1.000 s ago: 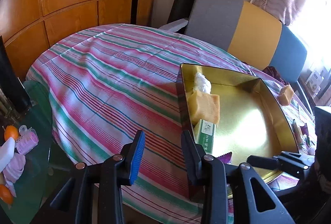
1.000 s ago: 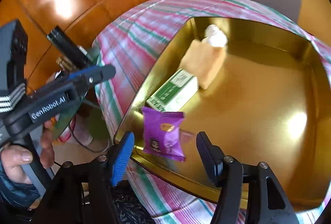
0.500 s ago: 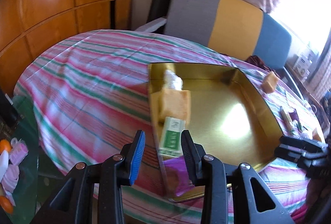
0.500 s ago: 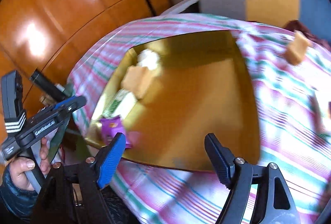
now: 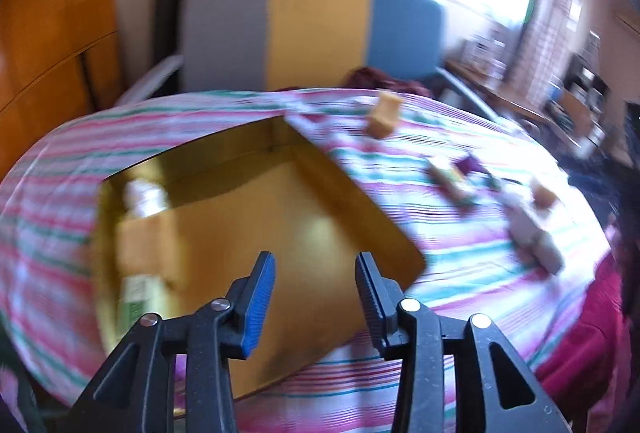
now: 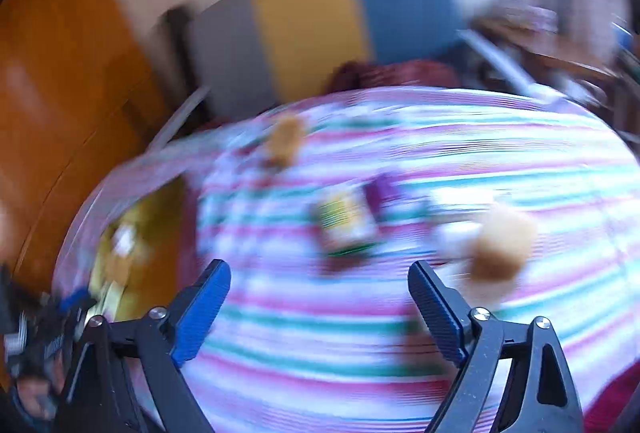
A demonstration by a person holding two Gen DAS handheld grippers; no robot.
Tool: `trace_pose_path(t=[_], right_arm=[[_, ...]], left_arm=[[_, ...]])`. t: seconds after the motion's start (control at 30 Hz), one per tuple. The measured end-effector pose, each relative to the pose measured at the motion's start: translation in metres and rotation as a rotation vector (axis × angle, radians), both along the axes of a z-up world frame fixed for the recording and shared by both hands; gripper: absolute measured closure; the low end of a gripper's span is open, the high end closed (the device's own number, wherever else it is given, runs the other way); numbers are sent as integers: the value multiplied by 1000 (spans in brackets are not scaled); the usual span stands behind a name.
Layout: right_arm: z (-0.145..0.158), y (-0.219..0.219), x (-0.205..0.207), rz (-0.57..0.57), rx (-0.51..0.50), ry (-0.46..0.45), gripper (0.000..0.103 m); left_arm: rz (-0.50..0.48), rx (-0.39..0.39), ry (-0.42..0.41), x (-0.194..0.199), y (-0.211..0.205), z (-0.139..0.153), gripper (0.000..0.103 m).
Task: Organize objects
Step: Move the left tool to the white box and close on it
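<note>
The gold tray (image 5: 300,225) lies on the striped cloth and holds a white lump (image 5: 144,197), a tan block (image 5: 148,249) and a green box (image 5: 140,297) along its left side. My left gripper (image 5: 314,261) hovers over the tray's near part, jaws opening with nothing between them. My right gripper (image 6: 318,267) is over the cloth to the right of the tray (image 6: 168,201), jaws opening wide and empty. Ahead of it lie a green-yellow box (image 6: 346,221), a purple packet (image 6: 382,193), a tan block (image 6: 286,141) and a round tan piece (image 6: 500,245). Both views are motion-blurred.
A grey, yellow and blue chair back (image 5: 312,29) stands behind the table, with wooden panelling (image 5: 52,33) on the left. More loose items (image 5: 532,233) lie on the cloth at the right. The left gripper and a hand (image 6: 48,337) show at the lower left of the right wrist view.
Both views have swung right, from the tray toward the loose items on the cloth. The right gripper left a purple packet in the tray and spread wide. The left jaws have widened.
</note>
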State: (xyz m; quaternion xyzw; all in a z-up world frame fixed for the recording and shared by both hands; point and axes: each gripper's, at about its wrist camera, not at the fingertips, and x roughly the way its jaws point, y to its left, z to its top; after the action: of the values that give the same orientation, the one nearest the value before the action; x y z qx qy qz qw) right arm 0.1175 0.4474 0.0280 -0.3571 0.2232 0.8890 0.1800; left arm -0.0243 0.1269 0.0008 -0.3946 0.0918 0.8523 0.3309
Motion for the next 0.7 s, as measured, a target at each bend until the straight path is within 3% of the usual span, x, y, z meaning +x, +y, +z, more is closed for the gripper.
trace_pose_path(t=[0.17,0.33,0.47,0.7], right_arm=[[-5,77,56,-316,-65,94,7],[-44,117,92,-506,-188,126,7],[-60,133,109,-575,-302,153,7],[-67,131,104,-534,-350,164,7]], left_arm=[[-194,-15,-1,24,68,3,59],[-328,-49,-20,41,131,-4,59],[-430,-68,-26,53,175,-14,59],[-628,-78,-22,70,243,-27,59]])
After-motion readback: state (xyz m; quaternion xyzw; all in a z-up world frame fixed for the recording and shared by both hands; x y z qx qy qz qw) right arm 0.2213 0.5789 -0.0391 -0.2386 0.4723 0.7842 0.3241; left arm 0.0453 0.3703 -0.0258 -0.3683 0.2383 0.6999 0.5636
